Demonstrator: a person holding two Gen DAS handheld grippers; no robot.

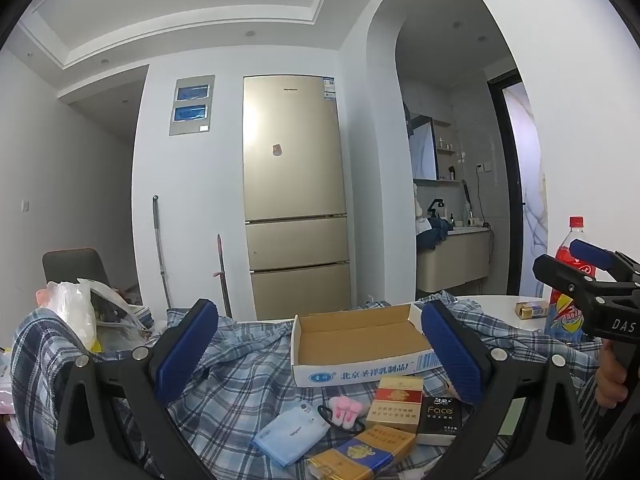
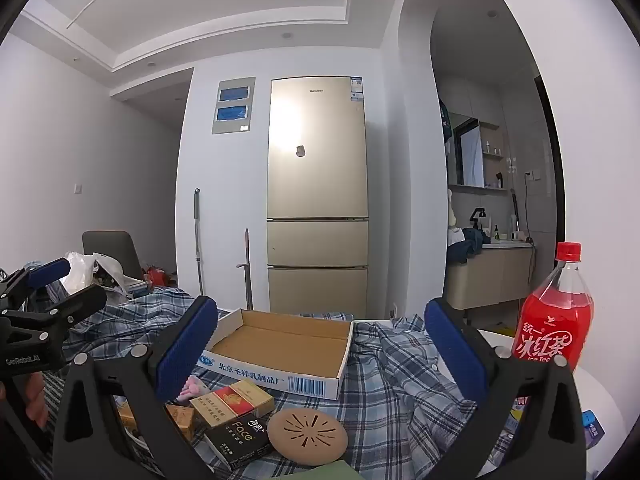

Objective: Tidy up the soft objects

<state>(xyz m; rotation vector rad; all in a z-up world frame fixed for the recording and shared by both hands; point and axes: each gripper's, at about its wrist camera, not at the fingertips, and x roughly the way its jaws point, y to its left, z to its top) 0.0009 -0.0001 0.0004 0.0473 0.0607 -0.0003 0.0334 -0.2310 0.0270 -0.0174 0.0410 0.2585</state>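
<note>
A lived-in home: a gold fridge [image 1: 294, 196] against the wall, a bathroom sink [image 2: 505, 245] beyond the archway.

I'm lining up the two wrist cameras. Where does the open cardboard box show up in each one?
Left wrist view: cardboard box sits just right of centre, on the plaid cloth.
Right wrist view: cardboard box sits at centre, slightly left, turned at an angle.
Shared landmark: the gold fridge stands behind it in both.

Both wrist views sit low and close over the desk, facing level; shared: cardboard tray [image 1: 360, 338] [image 2: 280, 346], fridge [image 1: 294, 188] [image 2: 318, 184].
</note>
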